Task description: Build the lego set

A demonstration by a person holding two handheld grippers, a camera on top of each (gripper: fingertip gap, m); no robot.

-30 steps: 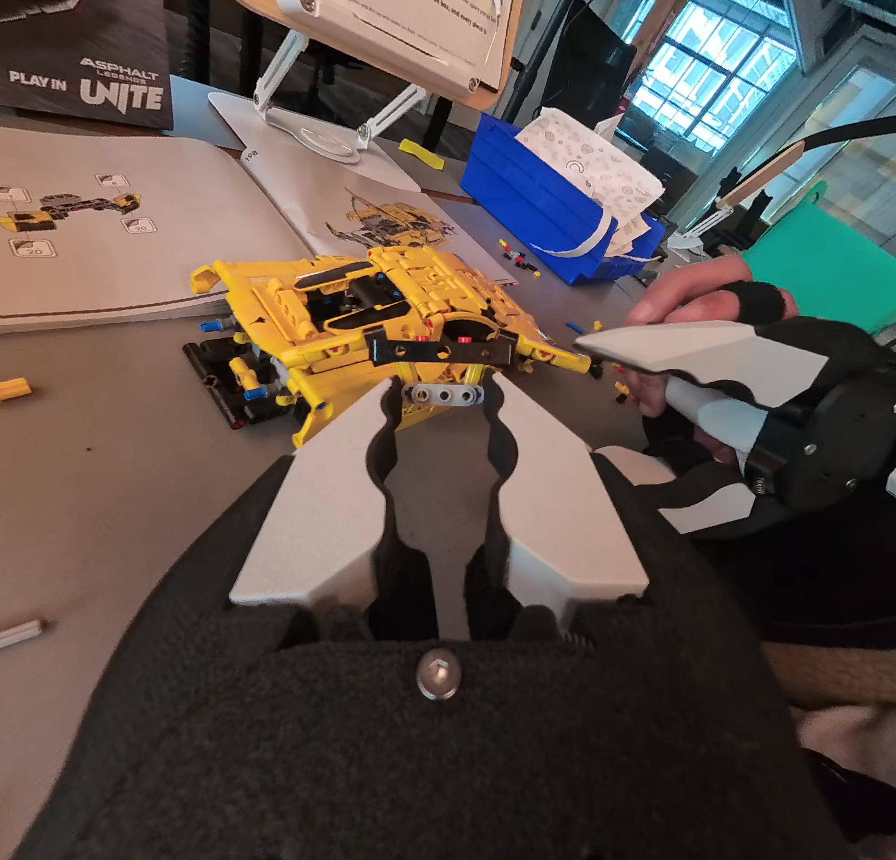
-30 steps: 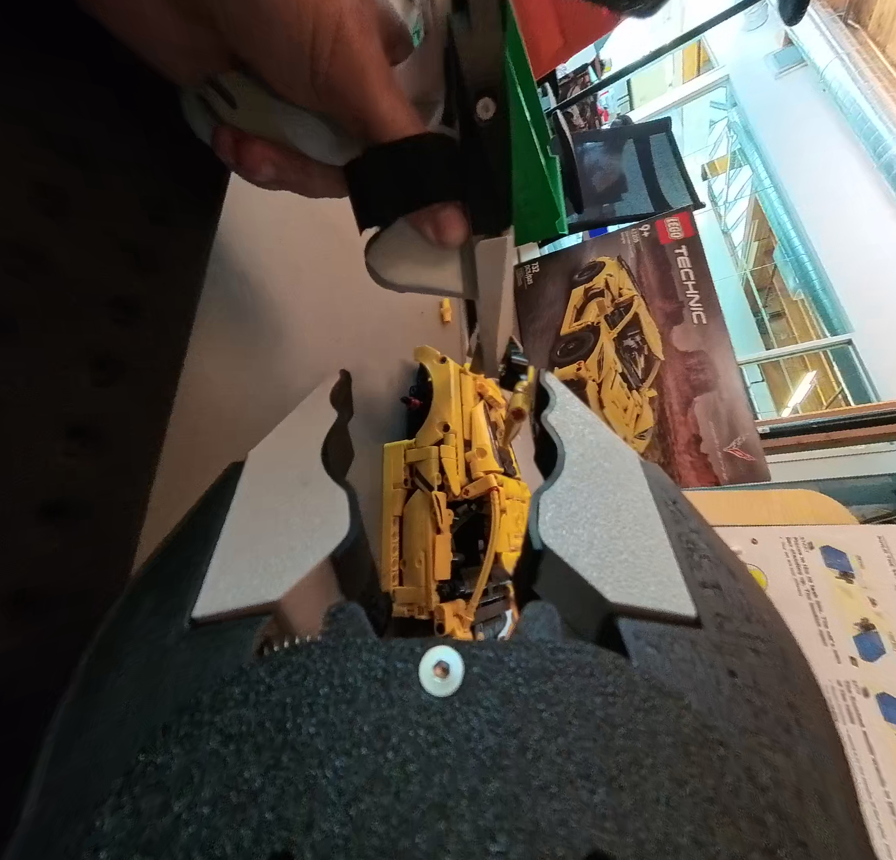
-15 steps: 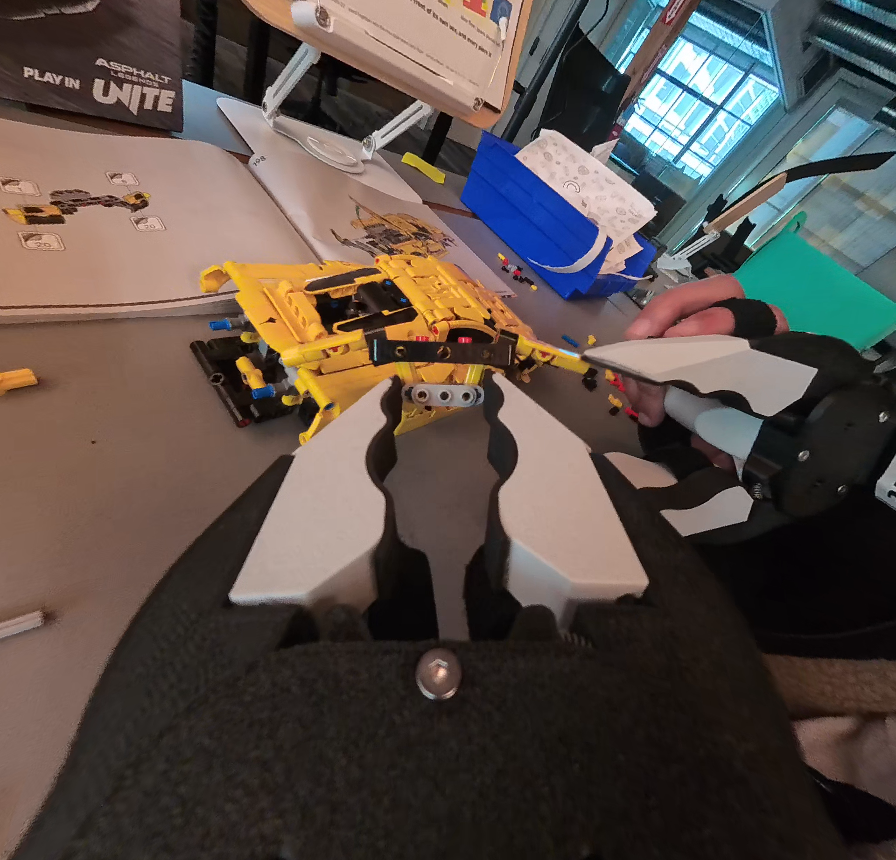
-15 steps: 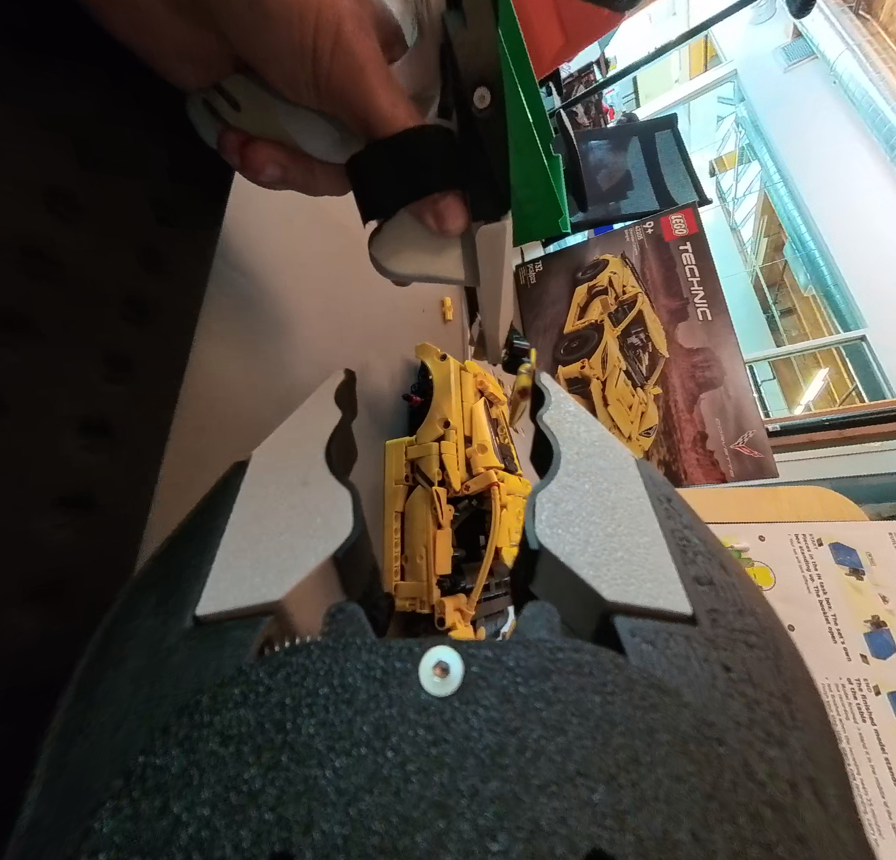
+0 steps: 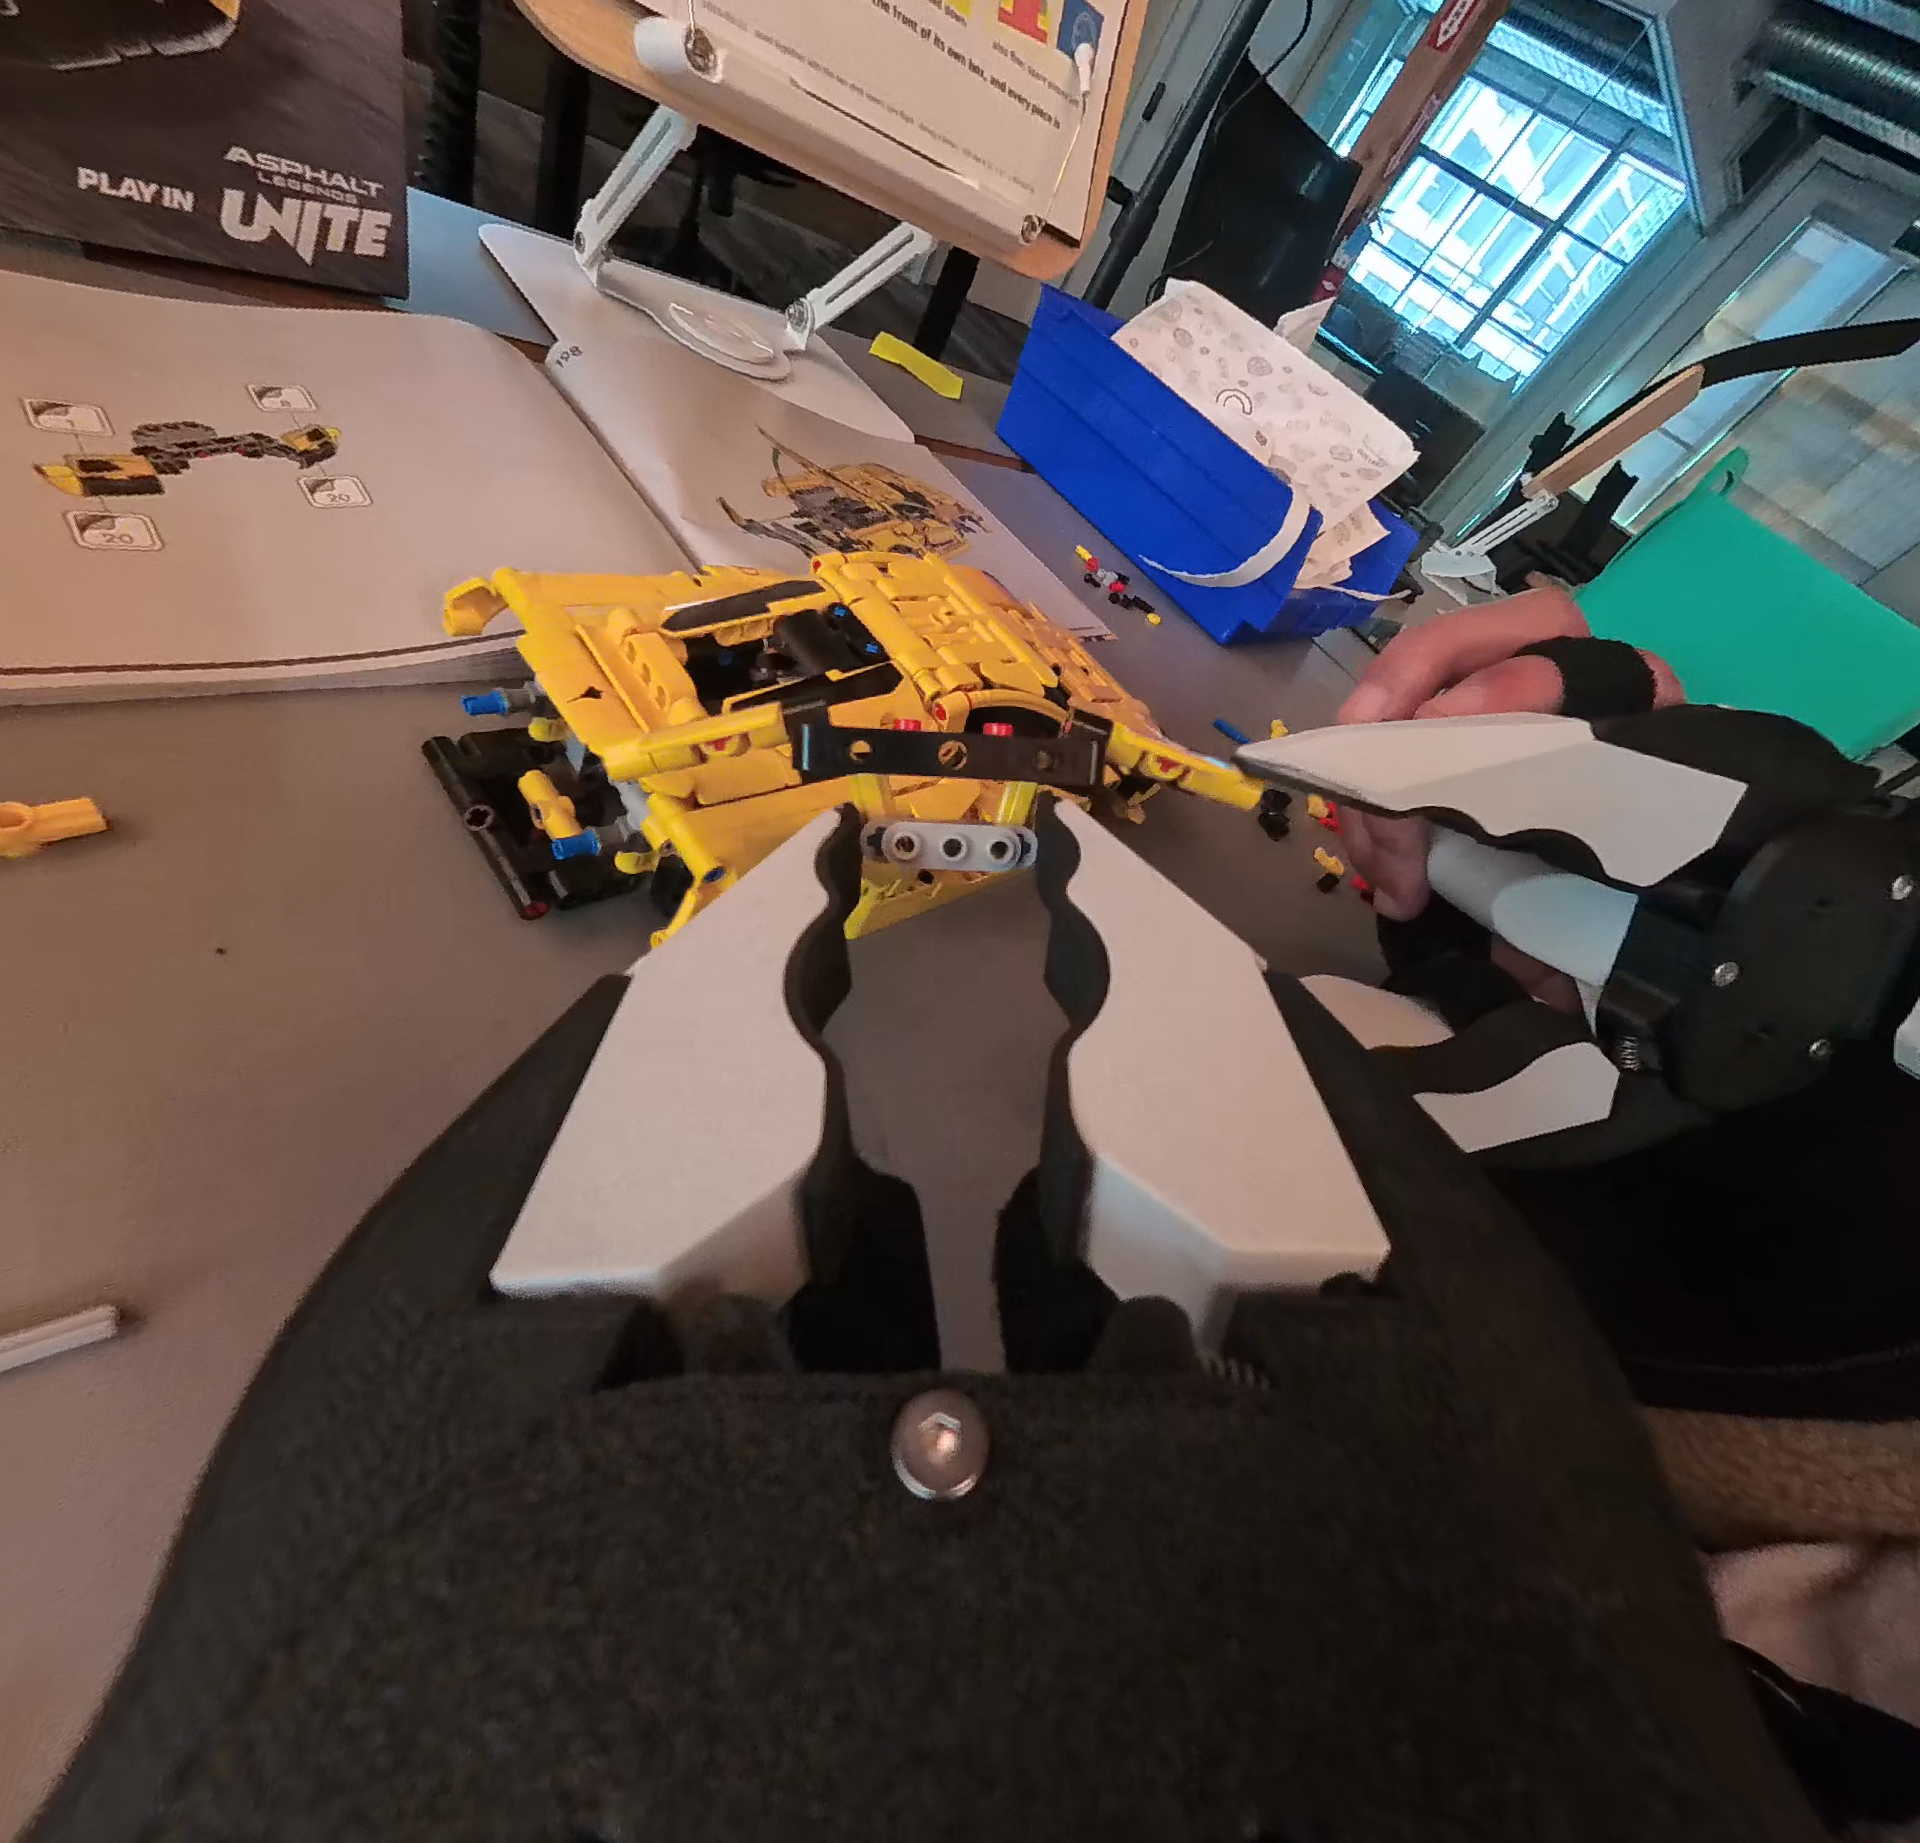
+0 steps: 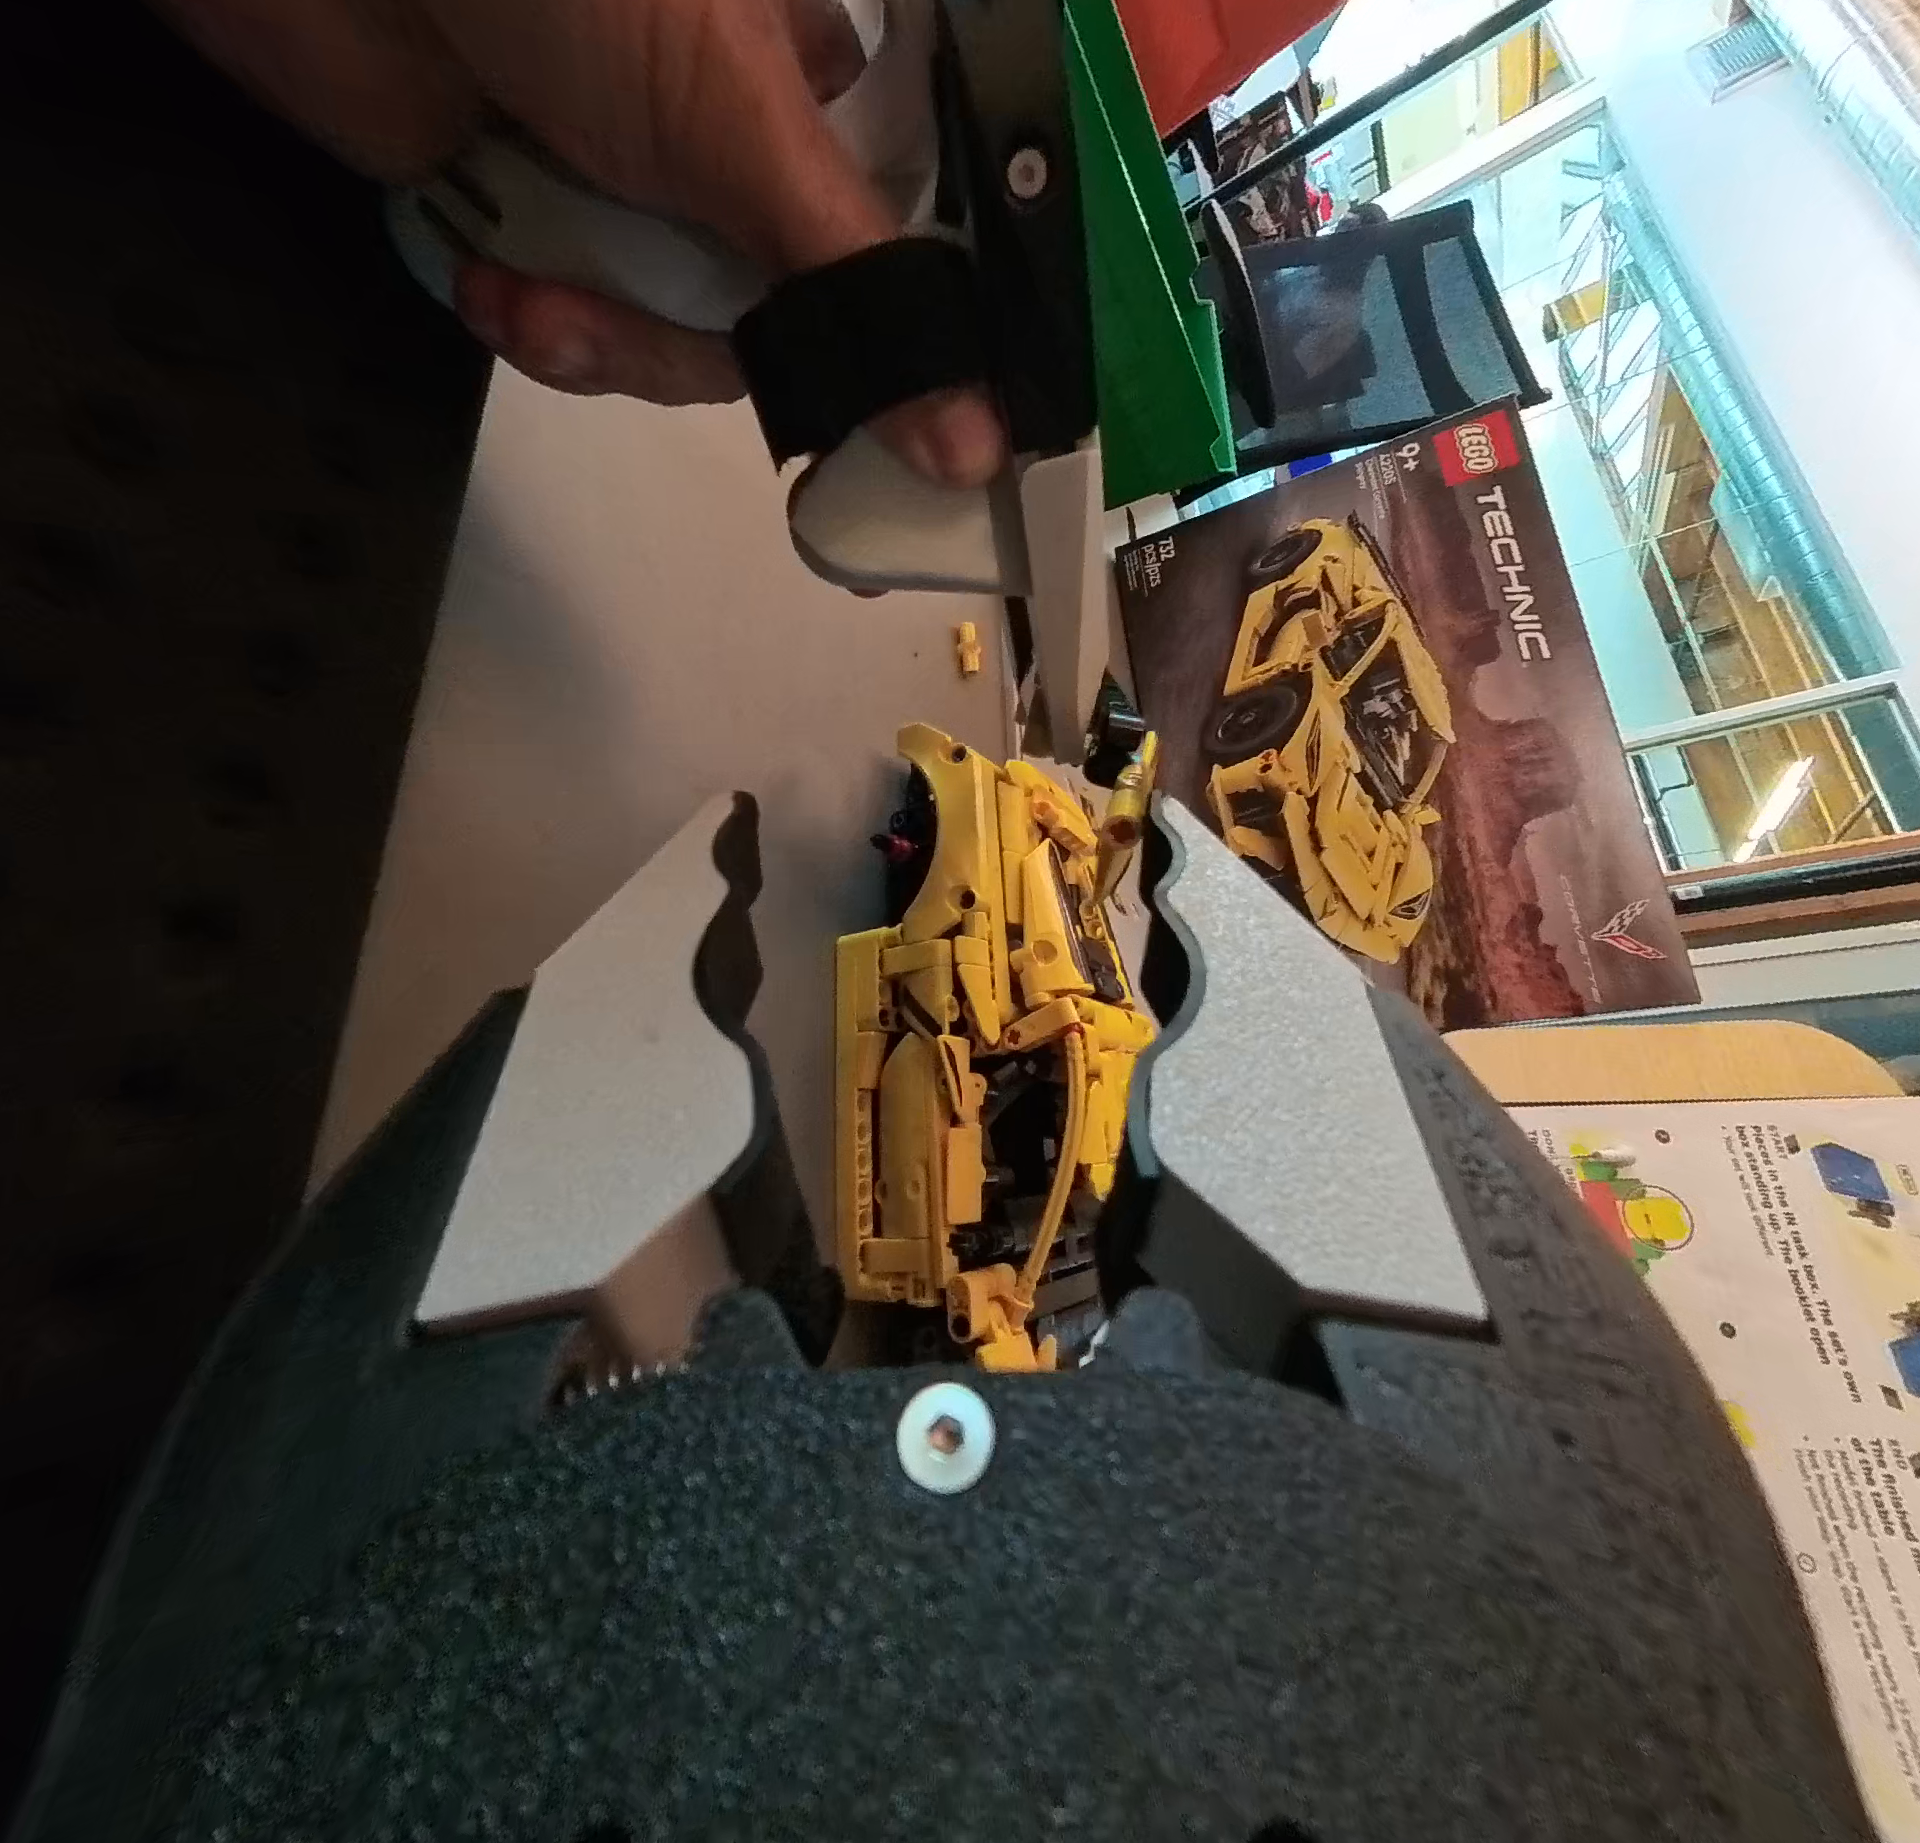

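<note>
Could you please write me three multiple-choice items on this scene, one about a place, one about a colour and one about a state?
1. Where does the blue bin stand?
A. beyond the yellow car model
B. on the open booklet
C. under the table

2. What colour is the short holed beam at the model's near edge?
A. red
B. grey
C. green

3. How is the left gripper?
A. shut on a loose pin
B. shut, empty
C. open

Answers: 1 A, it sits farther back on the table; 2 B, it is pale grey; 3 C, a gap shows between the fingers.
</note>
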